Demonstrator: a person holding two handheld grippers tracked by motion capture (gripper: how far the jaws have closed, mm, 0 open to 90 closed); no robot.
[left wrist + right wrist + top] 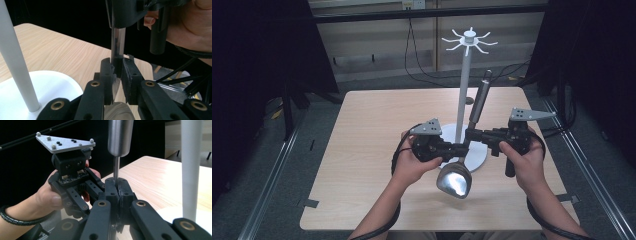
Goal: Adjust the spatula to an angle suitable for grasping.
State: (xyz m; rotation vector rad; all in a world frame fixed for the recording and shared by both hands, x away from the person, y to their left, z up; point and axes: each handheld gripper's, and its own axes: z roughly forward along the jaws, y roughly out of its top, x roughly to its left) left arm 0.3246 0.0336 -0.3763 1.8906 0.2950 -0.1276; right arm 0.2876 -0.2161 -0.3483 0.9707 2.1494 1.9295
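From the high view we see a metal ladle (pixel 455 181) held over the wooden table (pixel 362 165), its shiny bowl low and toward the person, its grey handle rising up and away beside the white pole of a hook stand (pixel 463 85) whose round base (pixel 479 159) sits on the tabletop. Our left gripper (pixel 460 148) comes in from the left and grips the stem just above the bowl, while our right gripper (pixel 471 133) comes in from the right and grips the stem a little higher, below the thick handle; the two sets of jaws sit close together, one just above the other. In the left gripper view, the black jaws of the left gripper (pixel 119 75) stand nearly closed with the flat, shiny stem of the ladle (pixel 117 47) pressed between the pads, the right gripper and its hand (pixel 190 25) just above, and the white pole (pixel 15 60) at left. In the right gripper view, the right gripper (pixel 117 188) has its jaws shut tight on the thin stem, the ladle's thick handle (pixel 120 136) rising directly above, with the left hand (pixel 47 197) and its gripper just behind.
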